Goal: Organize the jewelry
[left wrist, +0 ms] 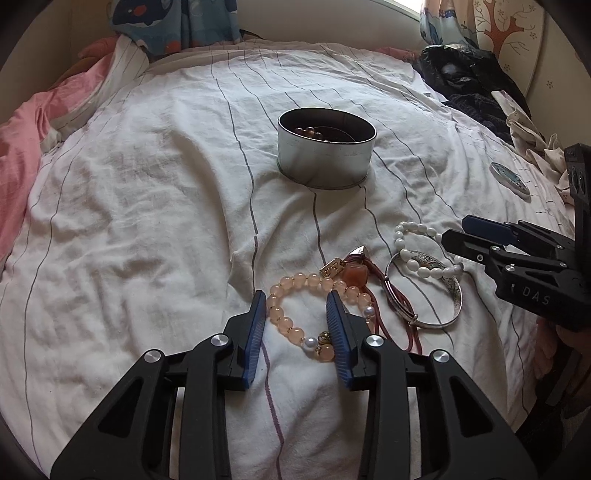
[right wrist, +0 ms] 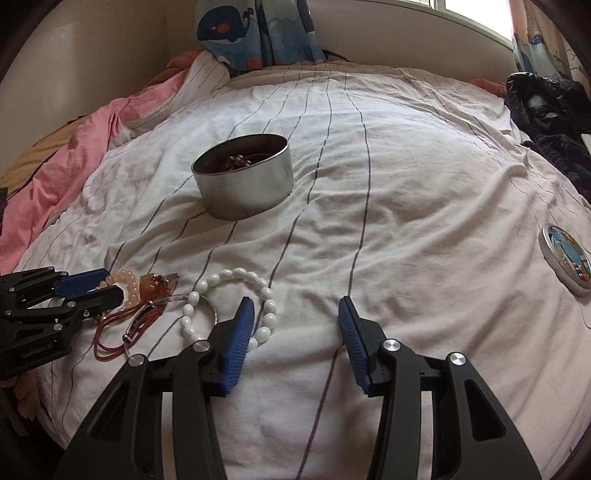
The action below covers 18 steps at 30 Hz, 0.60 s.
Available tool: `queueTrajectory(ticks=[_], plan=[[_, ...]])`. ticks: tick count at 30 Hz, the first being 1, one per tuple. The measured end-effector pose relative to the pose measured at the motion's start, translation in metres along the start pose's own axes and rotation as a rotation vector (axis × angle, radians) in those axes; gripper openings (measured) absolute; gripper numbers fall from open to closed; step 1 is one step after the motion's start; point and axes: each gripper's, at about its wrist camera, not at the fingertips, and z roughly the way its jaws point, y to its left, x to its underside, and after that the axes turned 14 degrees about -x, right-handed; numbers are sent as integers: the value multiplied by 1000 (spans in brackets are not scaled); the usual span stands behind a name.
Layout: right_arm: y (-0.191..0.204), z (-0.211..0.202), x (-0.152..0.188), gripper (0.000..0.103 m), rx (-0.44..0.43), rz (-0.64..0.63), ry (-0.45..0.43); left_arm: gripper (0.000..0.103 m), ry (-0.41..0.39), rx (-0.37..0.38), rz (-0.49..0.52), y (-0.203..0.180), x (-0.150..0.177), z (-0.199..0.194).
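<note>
A round silver tin (left wrist: 325, 155) stands on the striped bedsheet and holds some dark beads; it also shows in the right wrist view (right wrist: 245, 181). My left gripper (left wrist: 297, 299) is open, its fingers straddling a peach bead bracelet (left wrist: 284, 317) that lies flat. Beside it lie an orange pendant on a red cord (left wrist: 354, 275), a silver bangle (left wrist: 443, 317) and a white bead bracelet (left wrist: 406, 254). My right gripper (right wrist: 297, 306) is open and empty; its left finger rests at the edge of the white bead bracelet (right wrist: 236, 275). The left gripper (right wrist: 92, 286) shows at the left of that view.
The tin's lid (right wrist: 567, 258) lies flat at the right of the bed. Dark clothes (left wrist: 469, 77) are piled at the far right. A pink blanket (left wrist: 22, 140) is bunched along the left. A whale-print curtain (right wrist: 255, 33) hangs behind the bed.
</note>
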Motion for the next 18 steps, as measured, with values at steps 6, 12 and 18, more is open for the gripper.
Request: queueTrajectory(ticks=[6, 12, 18], plan=[[11, 21, 1, 47, 63, -71, 59, 31, -2, -49, 78, -18, -7, 17], [18, 29, 0, 11, 78, -140, 88, 7, 2, -122, 95, -9, -4, 7], [6, 11, -4, 8, 102, -81, 11, 8, -1, -77, 28, 6, -3, 5]])
